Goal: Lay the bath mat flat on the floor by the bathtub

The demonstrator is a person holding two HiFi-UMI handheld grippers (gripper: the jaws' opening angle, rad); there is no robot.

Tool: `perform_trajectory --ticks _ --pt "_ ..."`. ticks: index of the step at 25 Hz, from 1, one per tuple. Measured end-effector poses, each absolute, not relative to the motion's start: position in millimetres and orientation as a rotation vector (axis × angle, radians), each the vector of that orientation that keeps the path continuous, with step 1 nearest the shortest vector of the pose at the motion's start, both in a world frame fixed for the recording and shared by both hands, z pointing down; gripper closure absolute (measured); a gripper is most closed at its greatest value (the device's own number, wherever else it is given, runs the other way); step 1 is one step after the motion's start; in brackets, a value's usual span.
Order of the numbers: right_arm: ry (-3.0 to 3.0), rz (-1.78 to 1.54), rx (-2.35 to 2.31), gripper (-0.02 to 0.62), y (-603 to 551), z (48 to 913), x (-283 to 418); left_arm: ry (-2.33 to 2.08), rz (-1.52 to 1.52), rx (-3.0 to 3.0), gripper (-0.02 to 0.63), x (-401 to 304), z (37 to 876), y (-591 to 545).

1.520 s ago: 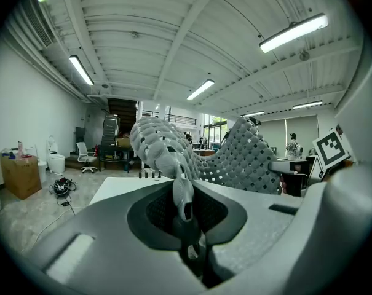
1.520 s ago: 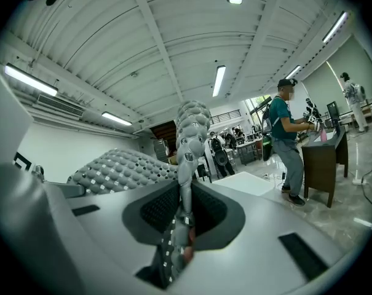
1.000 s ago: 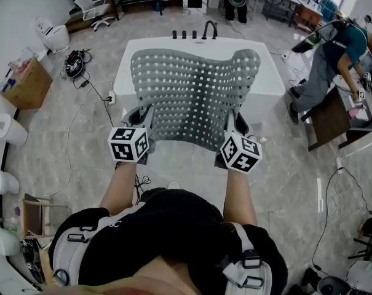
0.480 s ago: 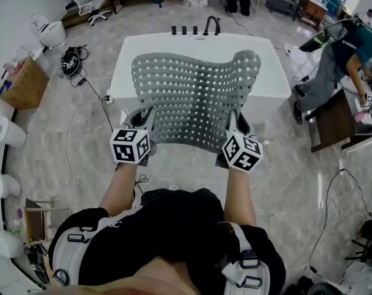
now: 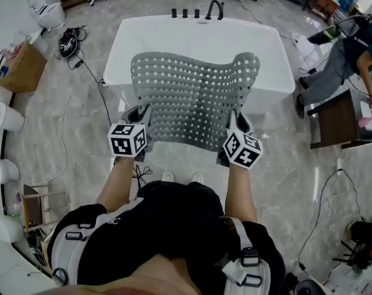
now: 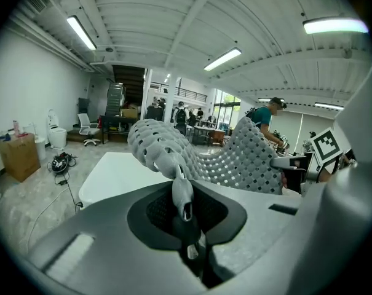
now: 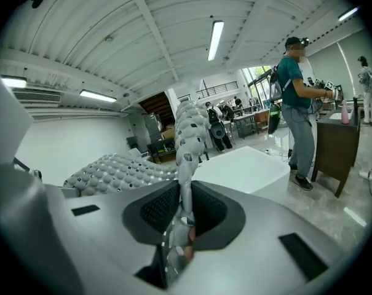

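A grey perforated rubber bath mat (image 5: pixel 193 98) hangs spread out between my two grippers, in front of the white bathtub (image 5: pixel 198 39). My left gripper (image 5: pixel 141 117) is shut on the mat's near left corner, and my right gripper (image 5: pixel 233 123) is shut on its near right corner. In the left gripper view the mat's edge (image 6: pixel 181 192) is pinched between the jaws and the sheet rises away to the right. In the right gripper view the mat (image 7: pixel 184 165) runs up from the jaws as a thin edge. The mat's far edge sags over the tub.
A person (image 5: pixel 340 60) stands at a dark table (image 5: pixel 339 123) to the right. Cables (image 5: pixel 81 85) trail over the marble floor left of the tub. A cardboard box (image 5: pixel 13 66) and a toilet (image 5: pixel 43 12) stand at the far left. Taps (image 5: pixel 198 12) line the tub's far rim.
The view has shifted so the tub and mat sit slightly lower and nearer. Both grippers keep their hold on the mat's corners at the same spacing.
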State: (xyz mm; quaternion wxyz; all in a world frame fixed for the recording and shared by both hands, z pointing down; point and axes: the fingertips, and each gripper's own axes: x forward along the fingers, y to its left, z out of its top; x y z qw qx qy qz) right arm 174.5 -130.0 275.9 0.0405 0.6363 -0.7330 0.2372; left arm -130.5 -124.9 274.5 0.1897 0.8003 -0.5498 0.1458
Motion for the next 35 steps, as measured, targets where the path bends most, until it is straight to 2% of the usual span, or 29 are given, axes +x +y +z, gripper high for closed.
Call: perform_trajectory --ticks 8,16,22,35 --pt "-2.092 0.913 1.799 0.541 -144 373 161 -1.432 0.568 2.085 0.566 -142 375 -128" --pt "-1.908 1.067 1.694 0.541 -151 529 161 -1.314 0.647 1.906 0.566 -156 538 -127" --pt "-1.844 1.152 1.643 0.541 -174 695 166 -1.271 0.689 1.837 0.566 -165 709 -143" --pt "-1.809 1.318 1.622 0.541 -236 1116 188 -1.269 0.751 1.783 0.563 -181 1111 -220"
